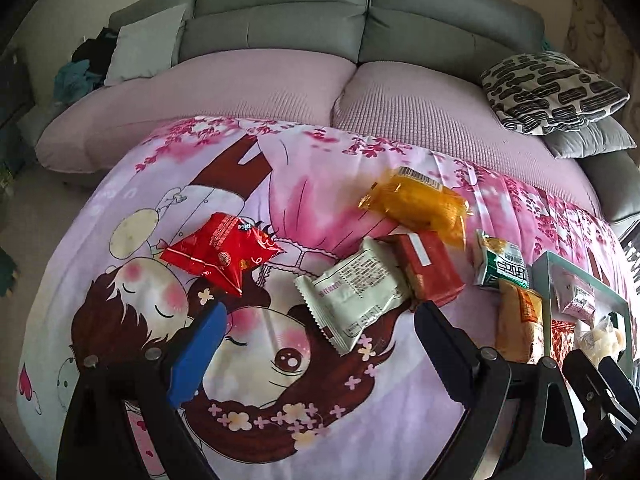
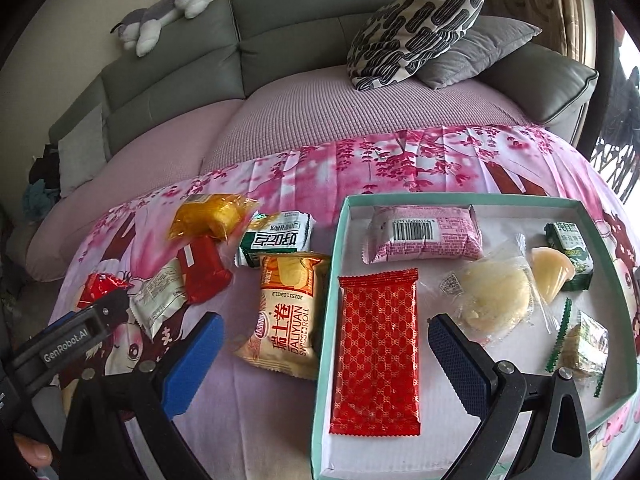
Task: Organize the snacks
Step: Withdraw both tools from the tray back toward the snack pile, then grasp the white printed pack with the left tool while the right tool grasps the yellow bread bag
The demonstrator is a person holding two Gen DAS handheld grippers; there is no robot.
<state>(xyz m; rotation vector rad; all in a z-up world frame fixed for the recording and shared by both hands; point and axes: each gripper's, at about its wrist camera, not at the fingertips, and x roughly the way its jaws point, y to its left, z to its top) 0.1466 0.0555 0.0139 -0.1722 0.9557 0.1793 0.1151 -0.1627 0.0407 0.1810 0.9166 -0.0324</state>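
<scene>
Both grippers are wide open and empty. Left gripper (image 1: 320,344) hangs over the loose pile. Right gripper (image 2: 326,360) hangs over the near-left part of the box (image 2: 472,201), its left finger out over the cloth and its right finger over the box floor.

Loose on the cloth (image 1: 304,420), left of the box:
- white pack (image 1: 354,294)
- dark red pack (image 1: 430,268), overlapping the white pack's far-right end
- orange pack (image 1: 420,200), at the far side
- red bag (image 1: 222,252), off to the left
- green pack (image 2: 276,242)
- Swiss roll (image 2: 286,314), nearest the box wall

Already in the box: pink pack (image 2: 424,234), red bar (image 2: 378,350), and several small clear-wrapped sweets on the right.

Likely step: left takes the white pack, which sits just ahead of its open fingers.

How I'd do it:
- Turn the fingers across the pack's short side.
- Come down clear of the dark red pack so it isn't dragged.
- Pinch the body, not the crimped seam.
- Close gently, since the wrapper is slippery and the contents crush.
- Lift high enough to clear the box wall.
- Set it down in the bare floor between the pink pack and the red bar.

Right could take the Swiss roll.
</scene>
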